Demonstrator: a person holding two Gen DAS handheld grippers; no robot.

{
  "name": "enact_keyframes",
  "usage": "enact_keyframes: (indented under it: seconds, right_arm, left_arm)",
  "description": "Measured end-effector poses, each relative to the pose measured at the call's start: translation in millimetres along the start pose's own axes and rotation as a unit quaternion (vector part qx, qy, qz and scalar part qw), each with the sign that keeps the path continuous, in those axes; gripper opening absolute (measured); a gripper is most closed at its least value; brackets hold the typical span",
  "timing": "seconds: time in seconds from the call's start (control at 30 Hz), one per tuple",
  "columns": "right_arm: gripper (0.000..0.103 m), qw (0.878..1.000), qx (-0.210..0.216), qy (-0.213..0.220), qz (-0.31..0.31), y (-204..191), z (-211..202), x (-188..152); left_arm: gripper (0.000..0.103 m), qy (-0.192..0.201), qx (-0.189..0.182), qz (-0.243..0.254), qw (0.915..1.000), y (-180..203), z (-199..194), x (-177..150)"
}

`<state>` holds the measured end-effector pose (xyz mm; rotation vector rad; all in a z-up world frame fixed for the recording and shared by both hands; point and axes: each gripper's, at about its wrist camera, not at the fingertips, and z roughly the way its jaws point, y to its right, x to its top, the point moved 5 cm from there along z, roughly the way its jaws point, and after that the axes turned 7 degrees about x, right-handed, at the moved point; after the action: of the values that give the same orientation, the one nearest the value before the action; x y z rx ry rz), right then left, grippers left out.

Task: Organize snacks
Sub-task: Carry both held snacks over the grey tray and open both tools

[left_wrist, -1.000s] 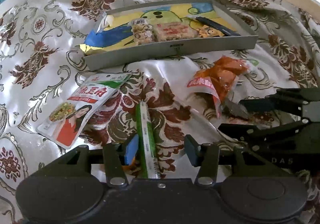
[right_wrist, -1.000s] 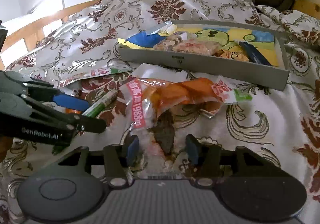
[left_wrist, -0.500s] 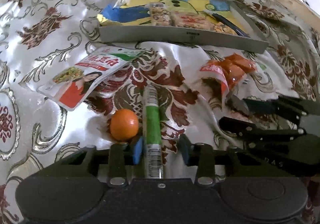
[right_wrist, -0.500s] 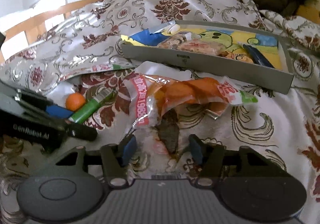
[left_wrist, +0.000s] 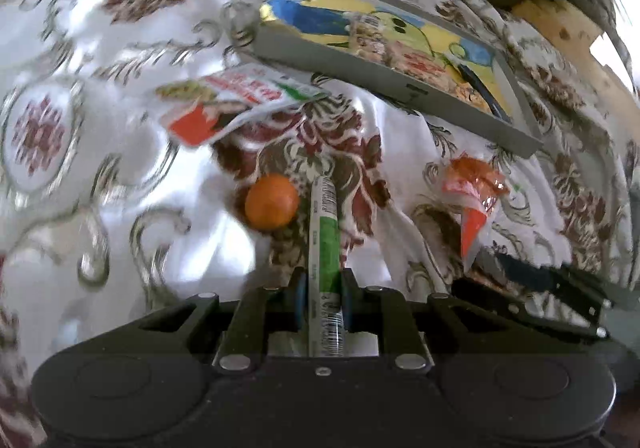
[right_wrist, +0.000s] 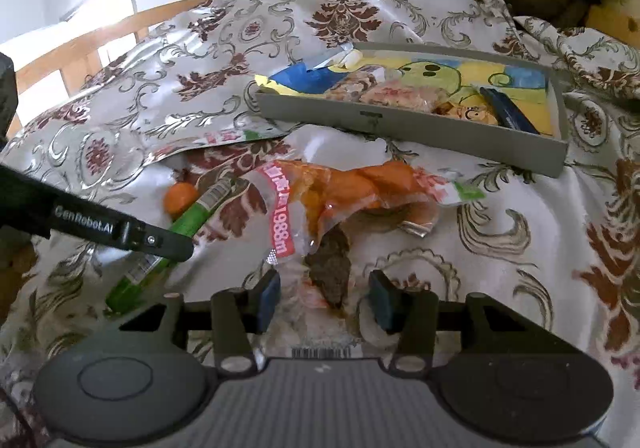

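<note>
Left gripper (left_wrist: 323, 302) is closing its jaws on the green snack stick (left_wrist: 325, 244), whose barcoded end runs back between the blue pads; the pads look to touch its sides. Just left of the stick an orange ball (left_wrist: 272, 207) lies on the patterned bedspread (left_wrist: 100, 168), and a flat red-and-white packet (left_wrist: 236, 104) lies beyond it, near the long front wall of the grey tray (left_wrist: 360, 72). That tray, toward the far edge of the bedspread, holds several wrapped snacks. Right gripper (right_wrist: 324, 298) has its jaws spread, astride the near clear end of the orange snack bag (right_wrist: 340, 196); the pads stand clear of the wrapper. This bag lies between the stick and the bedspread's right side.
</note>
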<state>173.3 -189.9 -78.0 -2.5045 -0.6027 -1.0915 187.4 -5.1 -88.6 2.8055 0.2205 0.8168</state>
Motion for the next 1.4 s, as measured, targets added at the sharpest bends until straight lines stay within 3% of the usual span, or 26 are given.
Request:
enact_keyframes:
  seconds: [0.27,0.43,0.77,1.17,1.4]
  right_arm:
    - [0.053,0.997,0.053,0.018,0.046,-15.8,-32.6,4.8]
    - [0.053,0.998,0.059,0.030,0.023,-32.0,-42.8,7.9]
    - [0.053,0.996,0.012,0.047,-0.070,-62.8,-55.5,10.4]
    - [0.053,0.992,-0.013,0.115,-0.049,-44.2,-74.3,28.8]
    - [0.053,0.987,-0.031,0.157,-0.030,-19.6,-88.4,63.3]
  left_arm:
    - [0.018,0.033,-0.018,-0.033,0.9987,-3.5,-28.2,-11.9]
    - [0.018,0.064,-0.024,-0.028,0.9973,-4.1,-46.1,-10.6]
    - [0.018,0.082,-0.032,-0.022,0.9959,-3.8,-53.3,-7.5]
    - [0.018,0.118,-0.042,0.013,0.9920,11.9,-58.8,22.5]
    - [0.018,0.154,-0.046,0.057,0.9853,36.1,-50.3,73.5]
